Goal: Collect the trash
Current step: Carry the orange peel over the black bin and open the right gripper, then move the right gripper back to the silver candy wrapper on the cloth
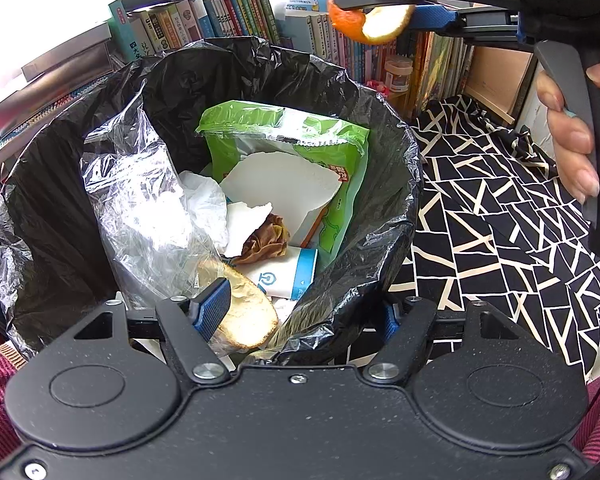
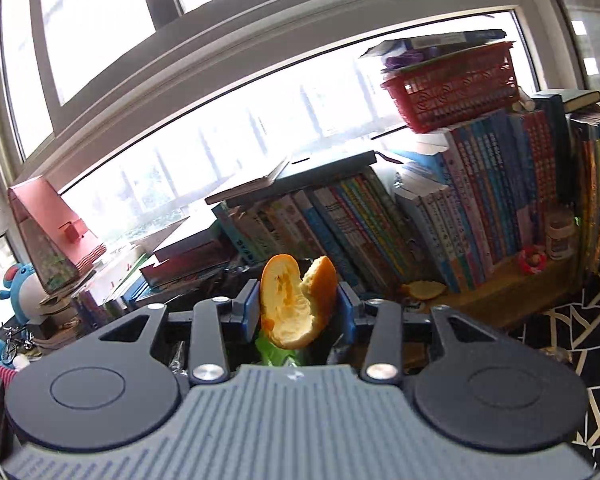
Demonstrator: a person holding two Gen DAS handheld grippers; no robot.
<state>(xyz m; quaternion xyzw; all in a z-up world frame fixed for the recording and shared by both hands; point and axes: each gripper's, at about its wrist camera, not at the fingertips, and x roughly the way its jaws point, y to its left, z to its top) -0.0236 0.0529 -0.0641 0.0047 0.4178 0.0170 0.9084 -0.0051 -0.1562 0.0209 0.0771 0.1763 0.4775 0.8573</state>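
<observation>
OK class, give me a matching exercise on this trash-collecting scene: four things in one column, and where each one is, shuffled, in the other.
Things
1. orange peel
2. green wrapper
3. red basket
4. clear plastic bag

Places
A. on top of the upright books
B. inside the bin, against its far side
C. between the fingers of the right gripper
D. inside the bin, at its left side

Pairs: 1-C, 2-B, 3-A, 4-D
</observation>
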